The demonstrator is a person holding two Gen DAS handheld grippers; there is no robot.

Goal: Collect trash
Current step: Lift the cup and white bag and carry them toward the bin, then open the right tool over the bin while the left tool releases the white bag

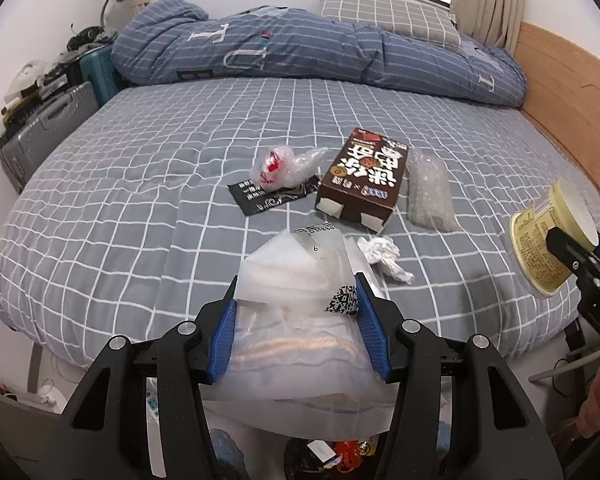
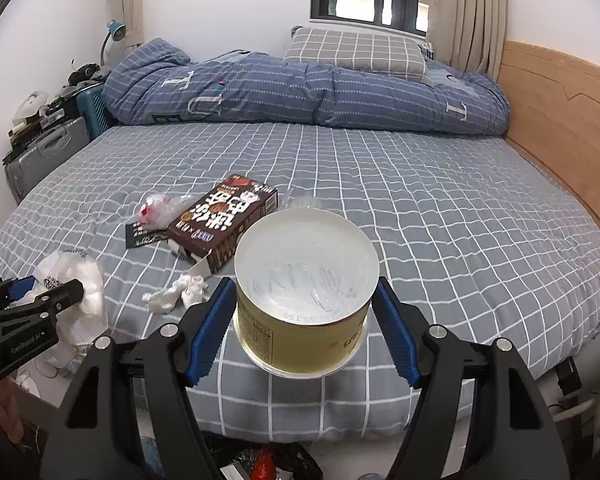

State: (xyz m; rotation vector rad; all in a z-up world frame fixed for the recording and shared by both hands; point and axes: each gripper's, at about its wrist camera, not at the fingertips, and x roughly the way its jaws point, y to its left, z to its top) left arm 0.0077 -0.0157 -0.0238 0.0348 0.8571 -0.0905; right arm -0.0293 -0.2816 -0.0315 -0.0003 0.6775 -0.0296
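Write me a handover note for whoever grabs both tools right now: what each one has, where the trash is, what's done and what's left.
Left tool: shut on a translucent plastic bag, held near the bed's front edge.
Right tool: shut on an empty yellow cup, held above the bed.
On the checked bedsheet: brown box, crumpled tissue, clear bag with red print lying on a black wrapper, bubble wrap beside the box.
Done: two pieces picked up.
Left: drop both, probably into the bin partly visible below the tools, then collect the five remaining pieces.
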